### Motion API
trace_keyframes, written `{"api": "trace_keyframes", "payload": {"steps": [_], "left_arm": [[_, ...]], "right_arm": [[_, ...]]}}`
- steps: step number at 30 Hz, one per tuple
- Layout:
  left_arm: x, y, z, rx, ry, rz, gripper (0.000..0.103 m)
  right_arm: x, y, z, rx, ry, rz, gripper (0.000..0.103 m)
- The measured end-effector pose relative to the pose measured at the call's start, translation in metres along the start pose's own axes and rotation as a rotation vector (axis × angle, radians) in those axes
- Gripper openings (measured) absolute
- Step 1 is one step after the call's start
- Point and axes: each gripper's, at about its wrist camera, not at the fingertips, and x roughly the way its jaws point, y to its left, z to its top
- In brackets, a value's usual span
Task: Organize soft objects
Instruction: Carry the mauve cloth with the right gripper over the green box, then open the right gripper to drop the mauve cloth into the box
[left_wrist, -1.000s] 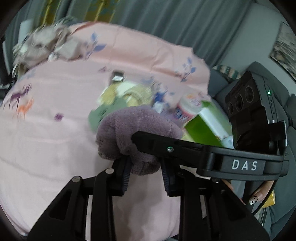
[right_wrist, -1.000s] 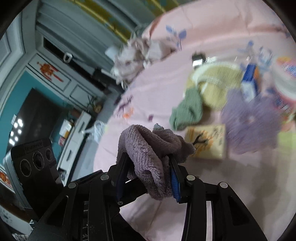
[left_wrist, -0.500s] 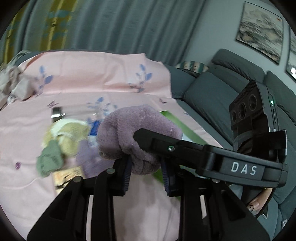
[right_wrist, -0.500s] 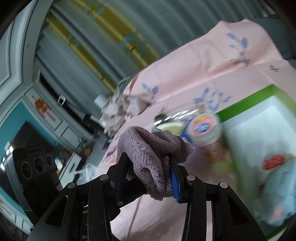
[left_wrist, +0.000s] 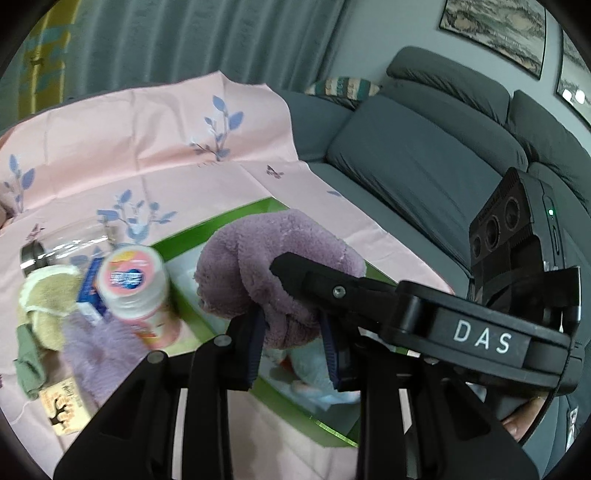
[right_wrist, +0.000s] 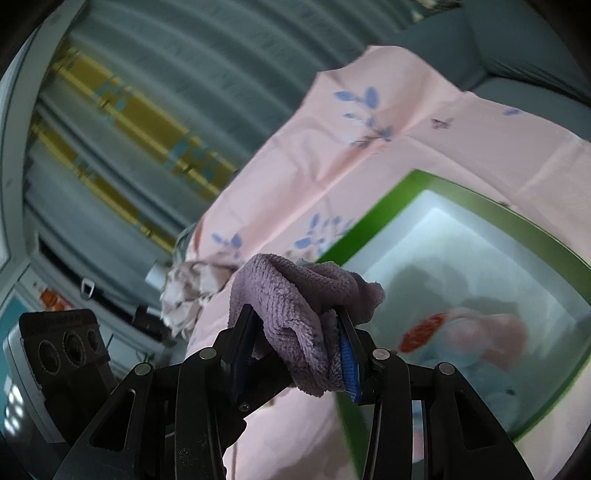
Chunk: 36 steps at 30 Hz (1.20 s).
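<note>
both grippers are pinching the same purple towel (left_wrist: 280, 273). the left gripper (left_wrist: 293, 332) has its blue pads pressed into one bunched end, and the right gripper (right_wrist: 295, 350) is clamped on the other end, with folds of the towel bulging up over its jaws. the towel hangs in the air between them, touching nothing else.

just ahead of and below both grippers lies a green tray (right_wrist: 436, 184) on the pink cloth (left_wrist: 147, 147). a pale blue soft toy (right_wrist: 480, 354) already lies inside it, blurred. in the left view, to the left of the gripper, other things lie on the cloth outside the tray: a pink-capped bottle (left_wrist: 136, 288), a yellow knit piece (left_wrist: 48, 295), a green cloth (left_wrist: 27, 365) and another purple fuzzy piece (left_wrist: 99, 350).

the step in hand looks like carrying the towel to the tray. the next move probably calls for bringing both grippers down together over the bare white part of the tray, beside the toy, and spreading both sets of jaws only once the towel rests inside the rim, so no end drapes over the edge.
</note>
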Motion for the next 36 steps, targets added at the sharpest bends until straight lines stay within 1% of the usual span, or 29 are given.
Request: {"api": "trace_keyframes", "payload": {"steps": [4, 7, 11, 14, 17, 19, 20, 22, 24, 26, 27, 28, 29, 30, 33, 35, 36], "left_arm": [[0.023, -0.002, 0.001, -0.004, 0.05, -0.01, 0.027], [0.037, -0.002, 0.001, -0.013, 0.074, -0.023, 0.027], [0.05, 0.005, 0.003, -0.039, 0.083, 0.011, 0.027], [0.057, 0.012, 0.003, -0.068, 0.105, 0.026, 0.027], [0.059, 0.017, 0.001, -0.096, 0.121, 0.036, 0.027], [0.056, 0.021, -0.001, -0.114, 0.132, 0.032, 0.03], [0.052, 0.022, -0.002, -0.119, 0.132, 0.031, 0.032], [0.042, 0.025, -0.004, -0.121, 0.115, 0.045, 0.042], [0.031, 0.026, -0.006, -0.119, 0.087, 0.059, 0.061], [0.014, 0.031, -0.008, -0.122, 0.049, 0.063, 0.067], [0.007, 0.034, -0.009, -0.126, 0.038, 0.062, 0.071], [-0.001, 0.037, -0.01, -0.133, 0.028, 0.065, 0.074], [-0.011, 0.042, -0.011, -0.144, 0.014, 0.069, 0.079], [-0.019, 0.046, -0.013, -0.153, 0.001, 0.074, 0.082], [-0.048, 0.065, -0.018, -0.193, -0.046, 0.107, 0.085], [-0.067, 0.082, -0.023, -0.236, -0.07, 0.139, 0.089], [-0.075, 0.089, -0.026, -0.25, -0.077, 0.152, 0.09]], "right_arm": [[0.005, -0.022, 0.005, 0.076, 0.008, -0.026, 0.043], [0.008, -0.033, 0.008, 0.12, 0.006, -0.073, 0.043], [0.005, -0.041, 0.009, 0.141, -0.001, -0.099, 0.043], [0.003, -0.043, 0.01, 0.154, -0.01, -0.119, 0.043], [-0.002, -0.041, 0.011, 0.147, -0.03, -0.133, 0.043], [-0.007, -0.037, 0.011, 0.129, -0.051, -0.148, 0.043], [-0.008, -0.035, 0.011, 0.122, -0.058, -0.154, 0.043], [-0.011, -0.029, 0.011, 0.098, -0.068, -0.158, 0.043], [-0.012, -0.024, 0.011, 0.082, -0.07, -0.153, 0.043], [-0.012, -0.016, 0.01, 0.053, -0.067, -0.154, 0.043], [-0.011, -0.012, 0.01, 0.04, -0.067, -0.158, 0.043], [-0.011, -0.008, 0.009, 0.028, -0.068, -0.159, 0.045], [-0.011, -0.003, 0.008, 0.016, -0.069, -0.157, 0.049], [-0.01, 0.001, 0.007, 0.005, -0.068, -0.154, 0.051], [-0.008, 0.016, 0.004, -0.036, -0.062, -0.14, 0.056], [-0.006, 0.029, 0.0, -0.073, -0.057, -0.14, 0.065], [-0.004, 0.035, -0.002, -0.089, -0.053, -0.138, 0.067]]}}
